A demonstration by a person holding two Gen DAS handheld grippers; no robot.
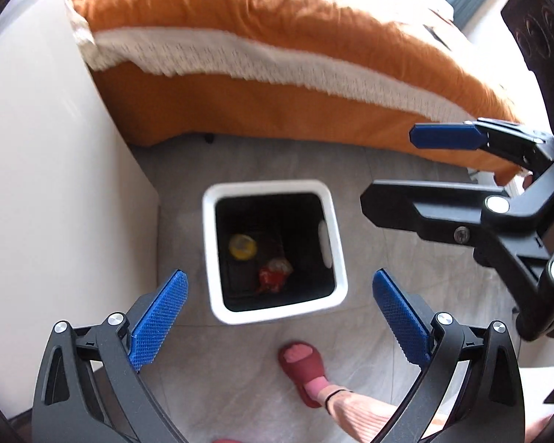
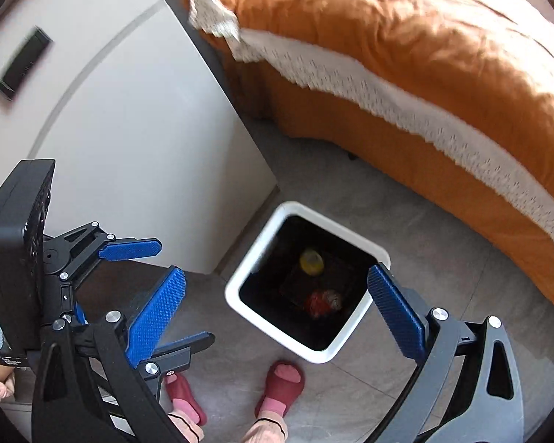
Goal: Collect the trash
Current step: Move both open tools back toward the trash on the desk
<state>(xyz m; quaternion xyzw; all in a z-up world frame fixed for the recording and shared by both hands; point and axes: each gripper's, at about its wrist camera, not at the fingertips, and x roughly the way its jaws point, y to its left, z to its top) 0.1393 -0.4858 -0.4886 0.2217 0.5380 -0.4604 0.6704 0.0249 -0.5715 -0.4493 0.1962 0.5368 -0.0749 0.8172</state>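
A grey tiled floor (image 1: pixel 406 192) runs between a white cabinet (image 1: pixel 48 184) and a bed draped in an orange cover (image 1: pixel 277 18) with a white fringed band. On it stands a white square trash bin (image 1: pixel 338 243) with a black liner, holding a yellow piece of trash (image 1: pixel 242 246) and a red wrapper (image 1: pixel 275 275). Above it, the left tool (image 1: pixel 277 319) and right tool (image 2: pixel 277 313) both gape wide, empty. Feet in red slippers (image 2: pixel 282 382) stand just beside the bin.

Home bedroom. Bed (image 1: pixel 277 37) covered with orange bedspread (image 2: pixel 424 37) and white lace-edged throw (image 1: pixel 240 55), white cabinet (image 2: pixel 129 129) beside it, grey tiled floor (image 1: pixel 387 258), small white waste bin (image 1: pixel 336 243) on floor, person's feet in red slippers (image 2: pixel 282 384).
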